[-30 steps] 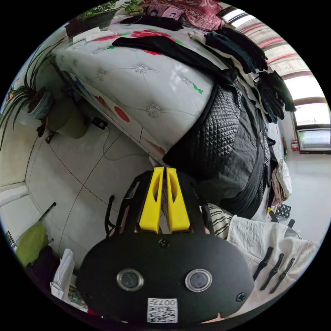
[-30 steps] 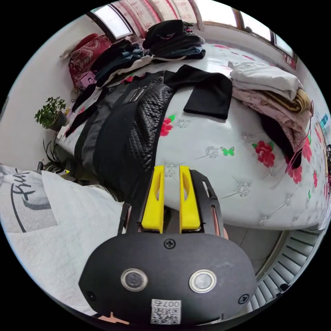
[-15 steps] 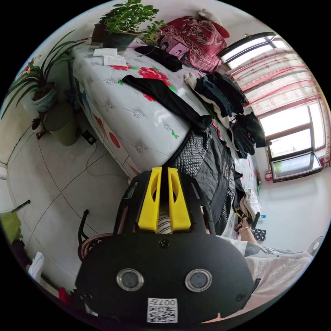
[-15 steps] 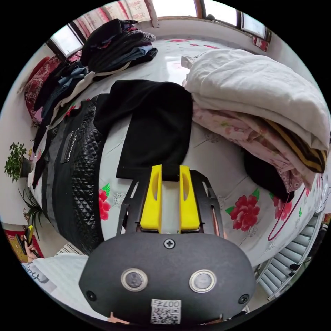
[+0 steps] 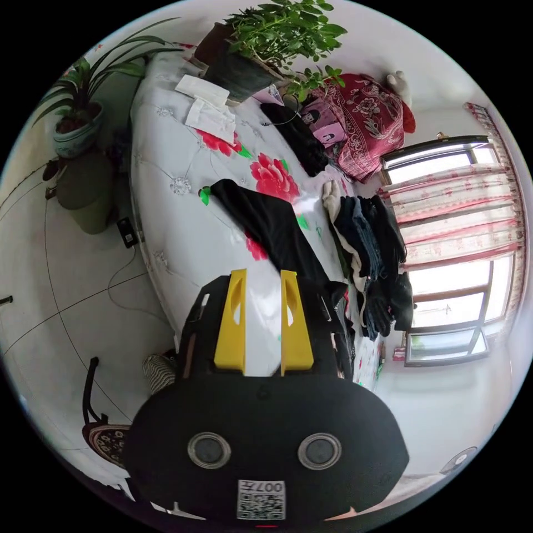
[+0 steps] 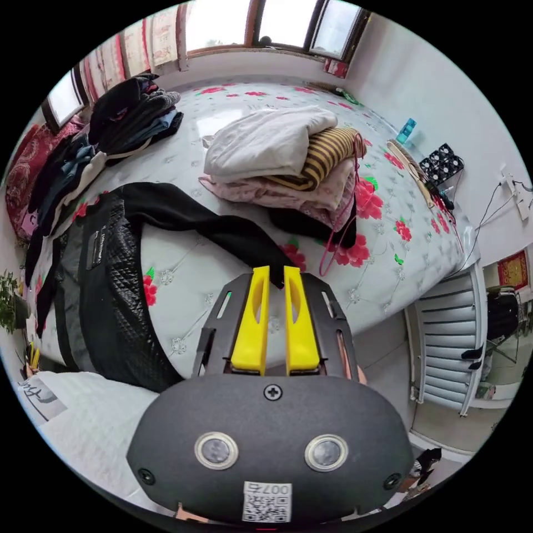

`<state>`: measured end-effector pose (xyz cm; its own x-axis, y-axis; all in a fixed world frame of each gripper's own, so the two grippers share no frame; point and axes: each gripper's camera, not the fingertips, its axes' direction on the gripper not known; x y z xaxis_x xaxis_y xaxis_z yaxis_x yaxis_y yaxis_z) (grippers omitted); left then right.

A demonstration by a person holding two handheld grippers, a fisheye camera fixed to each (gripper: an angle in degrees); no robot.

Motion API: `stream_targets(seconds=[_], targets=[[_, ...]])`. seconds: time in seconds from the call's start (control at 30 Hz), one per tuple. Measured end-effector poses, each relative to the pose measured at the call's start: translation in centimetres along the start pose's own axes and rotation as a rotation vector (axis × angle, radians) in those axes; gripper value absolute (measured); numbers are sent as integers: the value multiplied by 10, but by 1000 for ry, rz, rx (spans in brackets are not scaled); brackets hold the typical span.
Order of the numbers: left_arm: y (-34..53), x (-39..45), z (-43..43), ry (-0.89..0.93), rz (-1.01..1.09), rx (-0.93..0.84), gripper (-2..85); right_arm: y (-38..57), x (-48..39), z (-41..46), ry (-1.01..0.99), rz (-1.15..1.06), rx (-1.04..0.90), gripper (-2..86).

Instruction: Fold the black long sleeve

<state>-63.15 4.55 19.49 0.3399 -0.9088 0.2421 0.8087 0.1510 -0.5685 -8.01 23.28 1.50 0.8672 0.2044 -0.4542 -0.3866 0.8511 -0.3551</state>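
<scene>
The black long sleeve lies spread across the flowered bed. Its quilted body hangs over the near edge. One sleeve runs from the body to my right gripper, whose yellow jaws are shut on its cuff end just above the mattress. In the left gripper view the other sleeve lies flat on the bed, stretched away from me. My left gripper hovers over the bed beside that sleeve, its jaws open with nothing between them.
A stack of folded clothes sits just beyond the held sleeve, and dark clothes are piled toward the window. Potted plants, papers and a red pillow crowd the bed's far end. A radiator stands beside the bed.
Both cameras swung toward the sleeves. The left jaws went from nearly shut to open. The right jaws closed on the sleeve's end, and that sleeve now looks narrow and drawn out.
</scene>
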Motion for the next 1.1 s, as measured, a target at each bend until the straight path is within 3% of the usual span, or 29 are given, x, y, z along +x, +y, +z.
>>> stream_targets(seconds=[0.13,0.3,0.43,0.6,0.73,0.83,0.93,1.0,1.1], targets=[[-71,-13,48,-41,-57,-19,102,37,-126,6,-242,-178,7,39],[-114,-39,98,-96,-145,-52,89,66,-277,39,-265,-431,-130,31],[-122,-52,116,-53,-172,-47,6,96,-356,78,-206,-658,-322,19],[-115,-11,88,201,-13,120,-8,118,-367,76,-101,-706,-218,6],[-91,92,34,430,269,265,-9,113,-348,76,-150,-626,-212,5],[-38,203,6,592,560,285,-9,107,-328,75,-214,-554,-211,6],[72,329,1,780,930,199,-8,101,-302,73,-304,-452,-211,8],[165,396,16,874,1151,75,-5,97,-283,70,-342,-384,-211,11],[389,468,89,1084,1449,-339,21,94,-240,52,-365,-261,-132,16]])
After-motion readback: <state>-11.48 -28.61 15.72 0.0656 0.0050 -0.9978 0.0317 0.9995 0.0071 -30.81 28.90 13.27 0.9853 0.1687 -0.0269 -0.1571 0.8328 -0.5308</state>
